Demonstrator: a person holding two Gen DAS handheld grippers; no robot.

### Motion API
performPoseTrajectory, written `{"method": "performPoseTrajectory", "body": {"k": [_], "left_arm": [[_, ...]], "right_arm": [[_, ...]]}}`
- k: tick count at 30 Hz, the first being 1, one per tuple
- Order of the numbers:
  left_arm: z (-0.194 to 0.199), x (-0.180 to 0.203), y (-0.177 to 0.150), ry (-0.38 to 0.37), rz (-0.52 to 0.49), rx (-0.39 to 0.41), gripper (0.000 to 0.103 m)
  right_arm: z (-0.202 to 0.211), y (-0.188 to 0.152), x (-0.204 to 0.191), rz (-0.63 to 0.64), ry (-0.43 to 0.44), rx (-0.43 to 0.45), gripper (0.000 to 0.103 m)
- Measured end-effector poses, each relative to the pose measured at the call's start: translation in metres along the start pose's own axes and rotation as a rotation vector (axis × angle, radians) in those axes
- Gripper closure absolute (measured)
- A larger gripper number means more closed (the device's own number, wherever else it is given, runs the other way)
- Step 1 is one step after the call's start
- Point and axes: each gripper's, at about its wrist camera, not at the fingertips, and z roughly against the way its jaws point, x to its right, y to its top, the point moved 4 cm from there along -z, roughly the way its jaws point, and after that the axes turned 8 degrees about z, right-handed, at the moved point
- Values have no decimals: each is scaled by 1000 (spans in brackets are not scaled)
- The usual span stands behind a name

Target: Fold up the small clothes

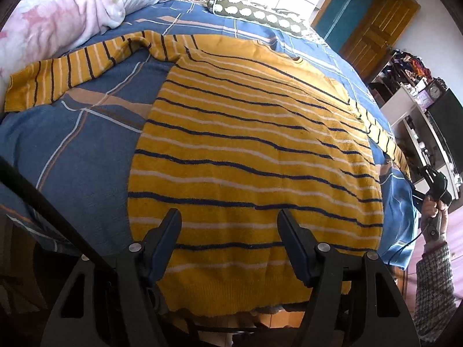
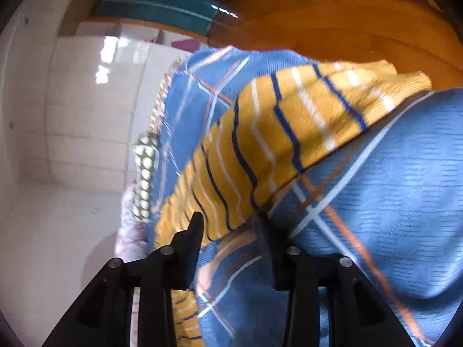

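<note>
A yellow sweater with dark blue and white stripes lies spread flat on the blue plaid bed sheet. One sleeve stretches out to the far left, and the other sleeve runs down the right edge. My left gripper hovers open over the sweater's lower part near the hem, with nothing between its fingers. My right gripper stands open at the right sleeve, whose lower edge lies at the fingertips; the picture is blurred. In the left wrist view a hand holds the right gripper at the bed's right side.
A pink floral quilt is heaped at the far left of the bed. A brown bolster with white spots lies along the far edge. A wooden door and cluttered shelves stand to the right. A checked sleeve reaches in.
</note>
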Motion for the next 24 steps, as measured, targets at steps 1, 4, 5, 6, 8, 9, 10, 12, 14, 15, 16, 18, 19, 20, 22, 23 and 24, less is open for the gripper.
{"method": "performPoseTrajectory", "body": {"k": [1,4,5,6,8,9,10,12,14,15,16,18,19,20,22,23,24], "left_arm": [[-1,2,-1,2,-4,-3,36],[-2,10,-2,7,-24,-5,36],[-1,12,-2,13,-33,-2,36],[-1,13,-2,16,-38,0,36],[1,13,-2,23,-40,5,36],[1,12,-2,25,-36,7,36],[2,11,-1,27,-31,9,36],[2,9,-1,27,-21,9,36],[1,9,-1,22,-19,6,36],[1,9,-1,16,-20,6,36],[1,9,-1,12,-23,7,36],[0,10,-1,-3,-28,8,36],[0,9,-1,-9,-28,10,36],[0,8,-1,-14,-27,12,36],[2,3,-1,-26,-12,18,36],[3,0,0,-37,1,23,36],[6,-4,1,-49,15,32,36]], "right_arm": [[-3,0,-4,16,-26,0,54],[-4,6,-9,60,-82,26,53],[-4,8,-10,73,-117,43,53],[-5,13,-9,75,-128,55,53],[1,20,-3,76,-140,89,53],[7,25,0,80,-152,116,53],[10,29,1,81,-165,137,53],[18,39,10,68,-197,173,53],[27,47,20,33,-206,205,53],[31,50,26,7,-209,220,54],[35,53,31,-18,-212,235,56],[40,58,36,-34,-235,240,70],[40,61,35,-25,-254,234,92],[41,64,33,-9,-274,226,97],[47,67,11,58,-326,235,97],[47,68,-2,100,-347,240,97],[45,67,-25,173,-374,244,97]]}}
